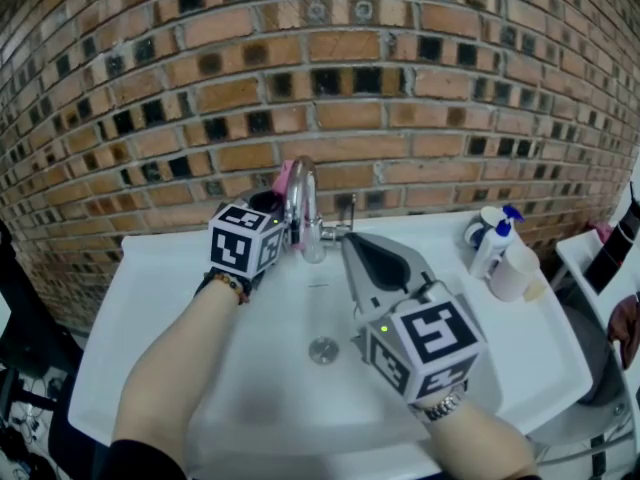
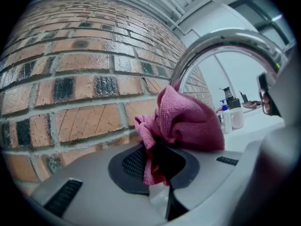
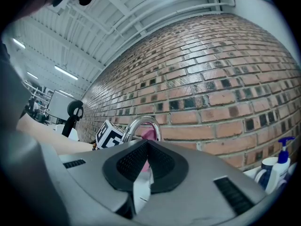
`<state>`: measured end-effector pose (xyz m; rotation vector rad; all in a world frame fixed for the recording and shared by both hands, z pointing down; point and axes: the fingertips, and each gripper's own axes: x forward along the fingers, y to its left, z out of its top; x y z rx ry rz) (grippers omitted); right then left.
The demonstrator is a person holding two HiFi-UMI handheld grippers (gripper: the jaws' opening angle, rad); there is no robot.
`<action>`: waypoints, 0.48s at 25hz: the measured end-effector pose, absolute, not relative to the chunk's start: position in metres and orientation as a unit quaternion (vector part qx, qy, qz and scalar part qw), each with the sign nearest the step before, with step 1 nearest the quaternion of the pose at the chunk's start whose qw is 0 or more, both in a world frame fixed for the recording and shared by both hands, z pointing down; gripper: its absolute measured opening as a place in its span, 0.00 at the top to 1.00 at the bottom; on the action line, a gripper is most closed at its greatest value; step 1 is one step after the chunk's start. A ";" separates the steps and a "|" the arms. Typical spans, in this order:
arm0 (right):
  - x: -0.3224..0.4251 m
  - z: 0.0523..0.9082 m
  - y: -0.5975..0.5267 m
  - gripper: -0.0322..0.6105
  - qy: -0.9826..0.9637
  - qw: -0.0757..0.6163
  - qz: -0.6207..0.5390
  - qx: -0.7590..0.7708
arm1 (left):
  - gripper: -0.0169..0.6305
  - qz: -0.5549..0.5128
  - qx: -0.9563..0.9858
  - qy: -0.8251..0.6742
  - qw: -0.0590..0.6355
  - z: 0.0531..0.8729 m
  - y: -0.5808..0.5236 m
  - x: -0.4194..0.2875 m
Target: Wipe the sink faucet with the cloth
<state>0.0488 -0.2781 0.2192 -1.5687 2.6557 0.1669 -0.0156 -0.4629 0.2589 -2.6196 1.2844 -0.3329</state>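
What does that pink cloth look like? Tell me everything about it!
The cloth is pink and soft-looking, with a fuzzy woven surface like a small towel. It is scrunched into a bunch, not spread flat. The left gripper has its fingers shut on one crumpled end, and the rest puffs out above them. It sits up by the shiny curved faucet, seemingly pressed against its neck, close to the brick wall.

Left gripper is held about level, jaws clamped on the cloth. Right gripper is held level, jaws closed together. Both forearms are extended forward.
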 end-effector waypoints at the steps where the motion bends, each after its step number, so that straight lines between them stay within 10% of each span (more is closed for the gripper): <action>1: 0.049 0.219 -0.278 0.93 0.859 0.026 0.054 -0.508 | 0.92 -0.116 -0.887 0.435 0.101 0.262 -0.464 -0.016; 12: 0.050 0.218 -0.277 0.93 0.859 0.027 0.054 -0.509 | 0.92 -0.139 -0.879 0.445 0.102 0.286 -0.468 -0.019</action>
